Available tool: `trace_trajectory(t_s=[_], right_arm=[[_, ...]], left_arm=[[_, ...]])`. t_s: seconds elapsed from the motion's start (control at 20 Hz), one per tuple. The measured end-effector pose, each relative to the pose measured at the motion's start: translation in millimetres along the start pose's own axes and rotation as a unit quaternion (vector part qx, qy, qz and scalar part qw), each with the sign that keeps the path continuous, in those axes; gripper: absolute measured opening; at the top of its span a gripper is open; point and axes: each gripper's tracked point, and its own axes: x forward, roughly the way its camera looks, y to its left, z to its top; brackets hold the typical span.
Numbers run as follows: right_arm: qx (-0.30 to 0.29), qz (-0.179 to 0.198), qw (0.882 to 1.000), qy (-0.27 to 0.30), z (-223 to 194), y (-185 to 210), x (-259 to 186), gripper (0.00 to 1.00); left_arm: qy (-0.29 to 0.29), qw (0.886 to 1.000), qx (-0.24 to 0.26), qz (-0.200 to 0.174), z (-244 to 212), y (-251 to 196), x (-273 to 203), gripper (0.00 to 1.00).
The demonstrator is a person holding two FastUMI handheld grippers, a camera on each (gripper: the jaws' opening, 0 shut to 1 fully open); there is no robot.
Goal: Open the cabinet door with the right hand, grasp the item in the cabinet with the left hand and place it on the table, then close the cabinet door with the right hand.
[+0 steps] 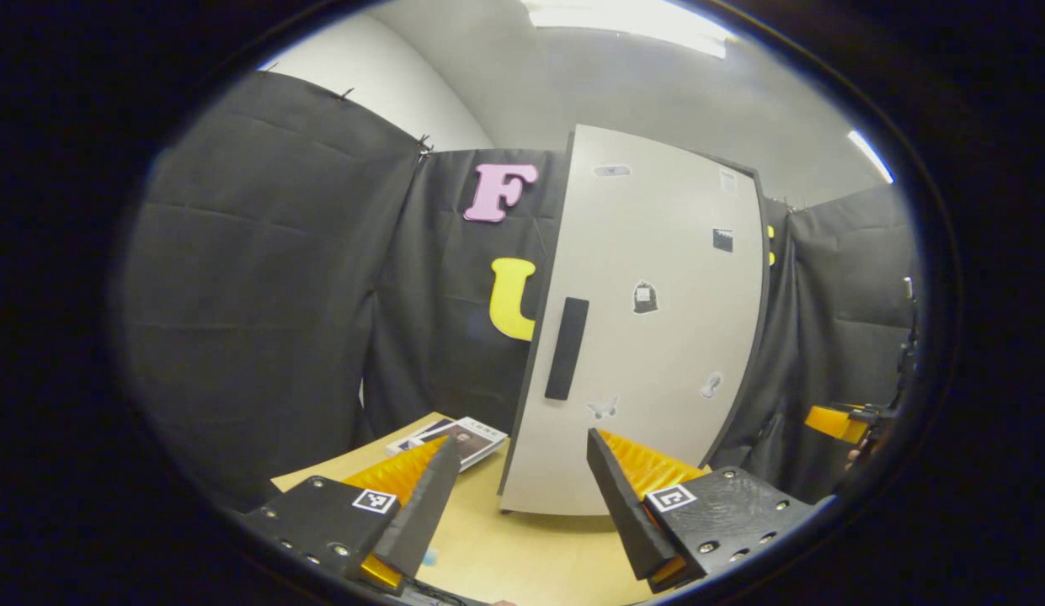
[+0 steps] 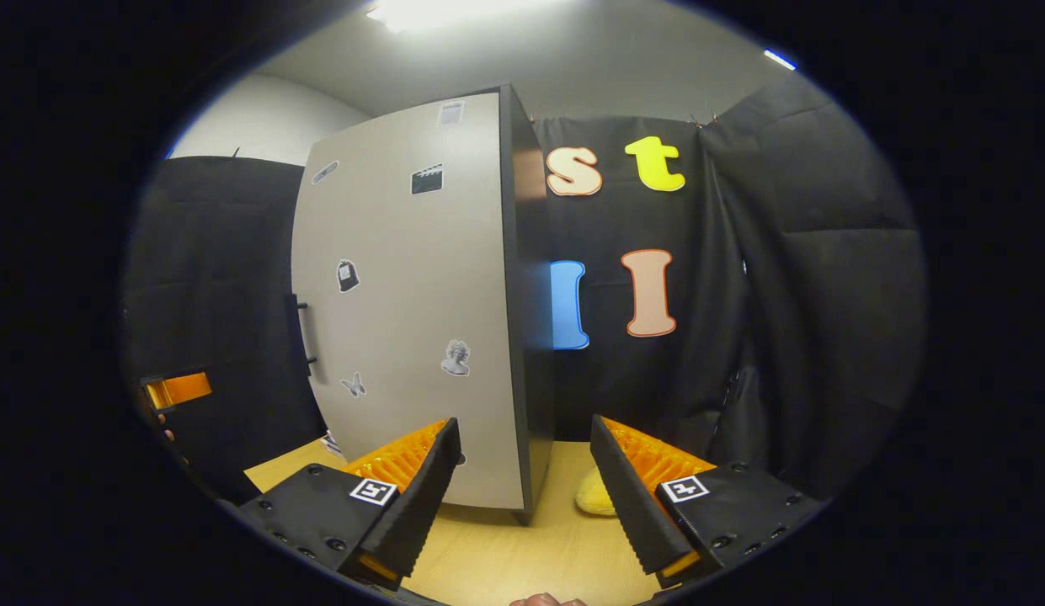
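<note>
A tall cabinet stands on the wooden table [image 1: 522, 551] with its pale door [image 1: 657, 337] flat against the front, several stickers on it. The door's black vertical handle [image 1: 567, 348] runs along its left edge; in the right gripper view the handle [image 2: 301, 335] sticks out at the door's [image 2: 404, 320] left edge. What is inside the cabinet is hidden. My left gripper [image 1: 522, 484] is open, held short of the door below the handle. My right gripper [image 2: 522, 475] is open too, facing the cabinet's right front corner and black side [image 2: 530, 337].
A pale yellow object [image 2: 591, 501] lies on the table [image 2: 497, 555] right of the cabinet, partly behind my right finger. Printed booklets [image 1: 459, 438] lie left of the cabinet. The other gripper [image 1: 838, 421] shows far right, and likewise far left [image 2: 177, 389]. Black cloth walls surround the table.
</note>
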Motion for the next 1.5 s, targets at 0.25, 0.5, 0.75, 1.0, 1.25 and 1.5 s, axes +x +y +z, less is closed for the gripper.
trace_trajectory(t_s=[0.25, 0.5, 0.75, 1.0, 1.25, 1.5], right_arm=[[0.006, -0.030, 1.000, -0.003, 0.7, 17.0, 7.0, 0.98], [0.003, -0.057, 0.998, -0.013, 11.0, 26.9, 12.9, 0.98], [0.019, -0.079, 0.996, -0.024, 12.0, 31.3, 23.3, 0.98], [0.035, -0.083, 0.995, -0.034, 7.7, 51.4, 42.8, 0.98], [0.012, -0.097, 0.995, 0.004, -13.7, 48.6, 49.9, 0.98], [0.005, -0.088, 0.996, -0.005, -15.8, 18.1, 51.0, 0.98]], left_arm=[[-0.006, 1.000, 0.017, -0.025, 21.3, 21.7, 32.8, 0.92], [-0.028, 0.997, 0.039, -0.056, 39.5, 34.9, 54.0, 0.92], [-0.057, 0.995, 0.070, -0.047, 45.0, 55.0, 64.3, 0.91], [-0.003, 0.995, 0.008, -0.098, -2.3, 50.0, 79.8, 0.92], [0.025, 0.993, -0.010, -0.118, -31.4, 52.9, 91.8, 0.92], [0.008, 0.994, 0.000, -0.105, -13.8, 24.8, 87.2, 0.92]])
